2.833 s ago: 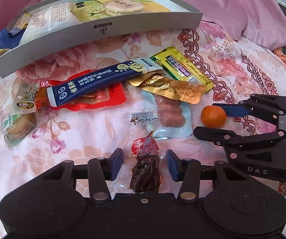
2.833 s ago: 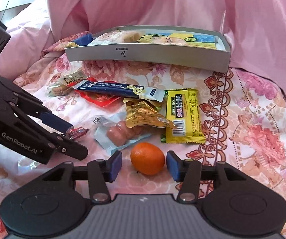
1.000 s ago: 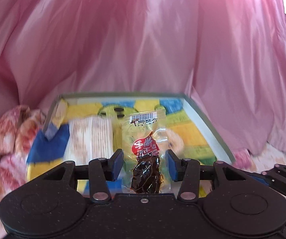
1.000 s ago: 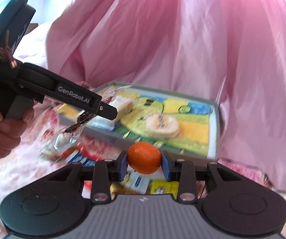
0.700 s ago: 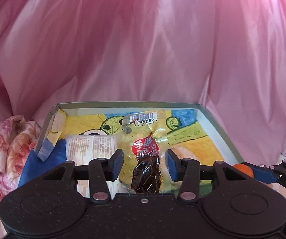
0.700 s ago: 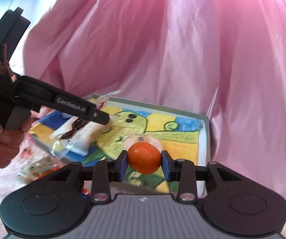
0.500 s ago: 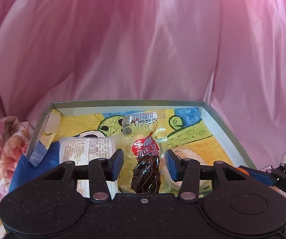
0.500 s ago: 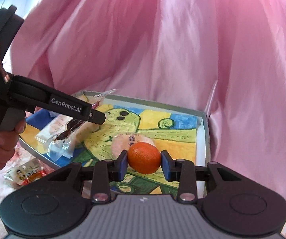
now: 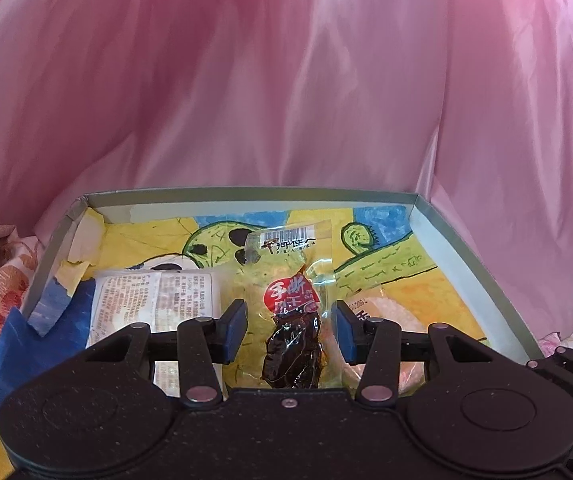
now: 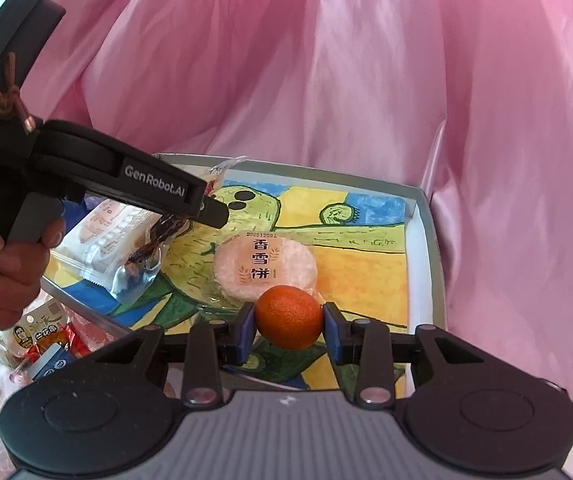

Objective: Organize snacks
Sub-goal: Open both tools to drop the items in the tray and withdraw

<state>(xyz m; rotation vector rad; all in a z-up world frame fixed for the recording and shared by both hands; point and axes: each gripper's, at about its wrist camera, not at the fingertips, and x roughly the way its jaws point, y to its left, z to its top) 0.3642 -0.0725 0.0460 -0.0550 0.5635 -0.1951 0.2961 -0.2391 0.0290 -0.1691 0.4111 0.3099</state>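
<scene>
now both claws hang over the tray (image 10: 426, 240), each with a snack to drop. the right claw (image 10: 288, 330) is clamped on the orange (image 10: 288, 317), pads touching it on both sides, and below it lies the painted tray floor, with the round rice cracker (image 10: 264, 267) just beyond at 12 o'clock. so the release spot lies straight down, near the tray's front edge. the left claw (image 9: 291, 330) has the dried-meat packet (image 9: 292, 308) between its pads; its long axis runs from 6 to 12 o'clock, along the fingers. in the left wrist view the pads look set apart from the packet, so i cannot tell whether they pinch it. the right wrist view adds what that one lacks: the packet dangles from the left claw above the tray's left part, over a white wrapped snack (image 10: 114, 236) at 10 o'clock. a few packets (image 10: 38, 336) lie outside the tray at 8 o'clock. the left claw is nearer the white snack, the right nearer the cracker.
</scene>
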